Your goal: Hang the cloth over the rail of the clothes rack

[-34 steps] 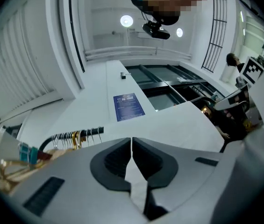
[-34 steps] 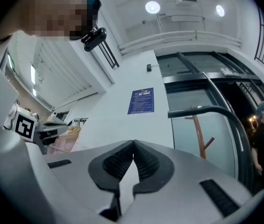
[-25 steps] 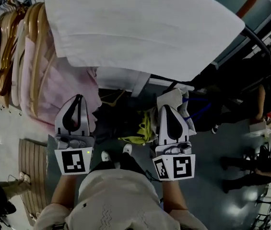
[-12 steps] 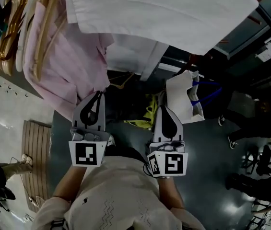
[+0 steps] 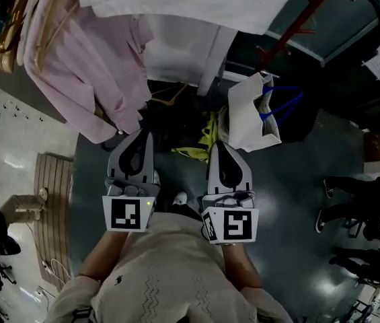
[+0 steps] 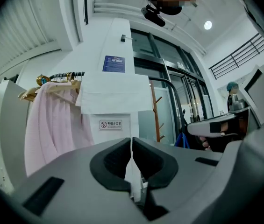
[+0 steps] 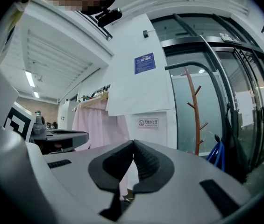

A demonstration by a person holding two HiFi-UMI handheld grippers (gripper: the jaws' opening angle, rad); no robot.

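White cloth hangs draped over the rail at the frame's top, beside pink garments; it looks light, soft, limp, best pinched near a hem corner; left tongs and right tongs, both clenched empty, sit well below it.

White cloth looked woven, matt and smooth, with faint creases. Pink garment was soft matt fabric. Hangers were varnished wood with a slight sheen. Left gripper and right gripper had matt grey plastic shells. The pads were black, finely ribbed and rubbery-looking. Marker cubes were matt, printed black on white. Floor was dark, smooth and glossy, with light glare. Coat stand was reddish-brown wood. Sweater was cream knit, textured. Slatted mat looked wooden.
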